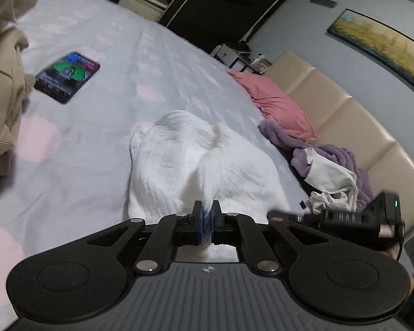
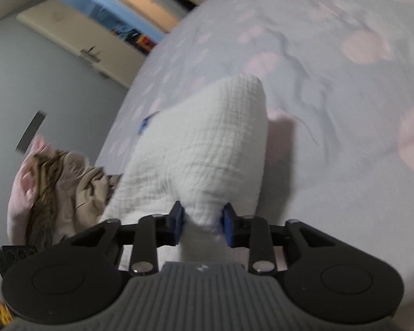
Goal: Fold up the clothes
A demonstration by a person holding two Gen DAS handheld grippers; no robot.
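Your left gripper [image 1: 206, 218] has its blue pads pressed together on a pinch of the white garment [image 1: 196, 162], which fans out from the jaws across the bed [image 1: 102, 143]. Your right gripper [image 2: 203, 222] sits with jaws a fair way apart and a thick bunch of the same white crinkled garment [image 2: 207, 143] between the pads, touching both — gripped on a bulk of cloth, not a thin edge.

Left wrist view only: a phone [image 1: 67, 77] with a lit screen lying flat on the sheet, well apart from the garment; a pink pillow [image 1: 273, 102] at the far edge of the bed; a heap of purple and white clothes [image 1: 328, 173] just beside the padded beige headboard [image 1: 353, 121]; a beige knit piece [image 1: 2, 88] at the left edge; your right gripper's body [image 1: 345, 220] low on the right.

Right wrist view only: a pile of pink and striped brown cloth [image 2: 55, 184] left of the garment, off the bed's side — blurred, kind unclear.

Surface: pale blue sheet with pink blotches, lightly wrinkled. Room: grey-blue wall, a framed painting [image 1: 378, 44], dark shelving [image 1: 223, 2] beyond the bed.
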